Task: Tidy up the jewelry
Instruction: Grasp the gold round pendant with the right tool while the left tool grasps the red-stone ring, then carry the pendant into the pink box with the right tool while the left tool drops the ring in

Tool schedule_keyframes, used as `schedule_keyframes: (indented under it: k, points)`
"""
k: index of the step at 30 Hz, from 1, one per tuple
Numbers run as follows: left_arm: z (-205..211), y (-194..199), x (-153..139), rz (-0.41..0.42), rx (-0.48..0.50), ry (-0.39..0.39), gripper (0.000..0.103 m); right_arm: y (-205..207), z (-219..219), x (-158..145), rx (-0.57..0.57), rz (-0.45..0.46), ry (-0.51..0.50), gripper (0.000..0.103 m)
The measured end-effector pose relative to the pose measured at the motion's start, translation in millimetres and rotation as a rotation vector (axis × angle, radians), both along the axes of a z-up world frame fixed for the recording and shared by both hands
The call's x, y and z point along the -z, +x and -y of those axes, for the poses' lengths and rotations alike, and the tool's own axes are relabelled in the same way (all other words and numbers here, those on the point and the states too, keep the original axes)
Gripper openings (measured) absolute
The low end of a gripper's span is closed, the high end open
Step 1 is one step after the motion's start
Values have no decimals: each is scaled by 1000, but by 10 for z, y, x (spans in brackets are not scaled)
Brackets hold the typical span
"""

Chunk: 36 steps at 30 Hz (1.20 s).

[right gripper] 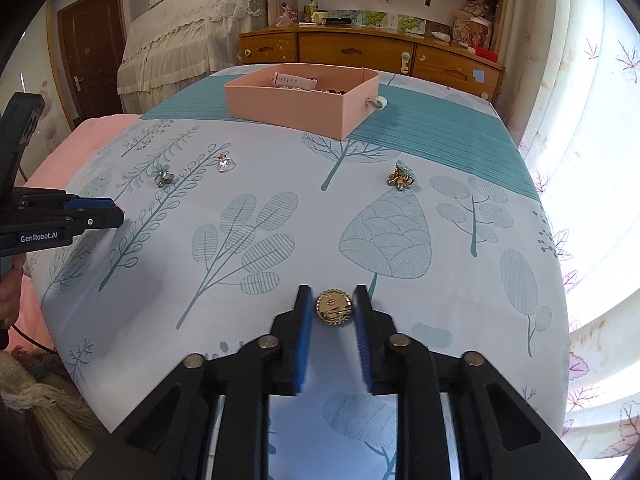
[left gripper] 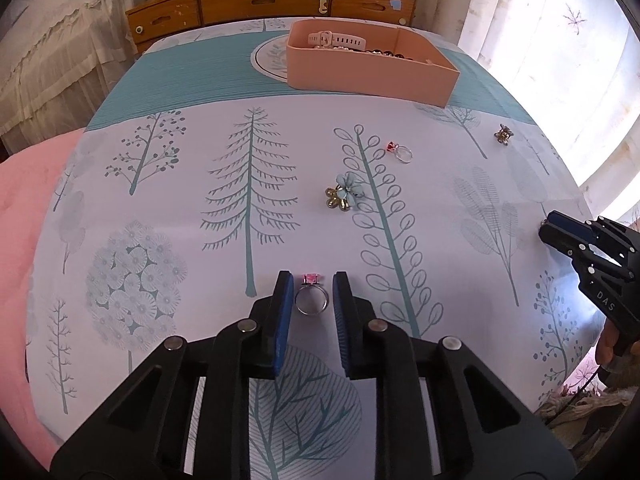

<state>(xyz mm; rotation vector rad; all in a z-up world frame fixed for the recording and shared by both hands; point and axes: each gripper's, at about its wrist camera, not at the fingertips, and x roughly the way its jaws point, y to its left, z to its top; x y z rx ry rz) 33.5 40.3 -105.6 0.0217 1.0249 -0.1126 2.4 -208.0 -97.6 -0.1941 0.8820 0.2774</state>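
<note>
On the tree-print cloth (left gripper: 168, 240) lies a silver ring with a pink stone (left gripper: 312, 300), and my left gripper (left gripper: 313, 277) is shut on its band. My right gripper (right gripper: 333, 289) is shut on a round gold brooch (right gripper: 334, 309). Each gripper also shows in the other's view, the right gripper (left gripper: 554, 226) at the right edge and the left gripper (right gripper: 108, 212) at the left edge. A blue flower clip (left gripper: 343, 194) (right gripper: 163, 176), a red-stone ring (left gripper: 400, 152) (right gripper: 225, 163) and a gold flower piece (left gripper: 503, 134) (right gripper: 400, 178) lie loose. The pink box (left gripper: 372, 76) (right gripper: 288, 108) at the far end holds a white watch strap (left gripper: 336, 38) and beads.
A wooden dresser (left gripper: 264, 0) (right gripper: 360, 50) stands beyond the table's far edge. A pink blanket (left gripper: 24, 208) lies along the left side. Bright curtains (right gripper: 600, 120) hang to the right. A lace-covered bed (right gripper: 180, 40) stands at the back left.
</note>
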Motion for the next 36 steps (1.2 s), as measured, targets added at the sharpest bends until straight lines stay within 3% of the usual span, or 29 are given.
schedule_keyframes:
  k: [15,23,29,36]
  points:
    - [-13,29,-16,-14,-12,-29,13,-24,-36,-10,-8,-16,56,19]
    - [71,40,-229,16,21,-29,13,-7,-109,-167,-23,-5,85,19]
    - [234,274,-739,125,78,-11,13,251,-248,-597,-56,60,109,19]
    - [343,840,-1427,260,119,-5,13,817,-517,-1416,-105,170,153,19]
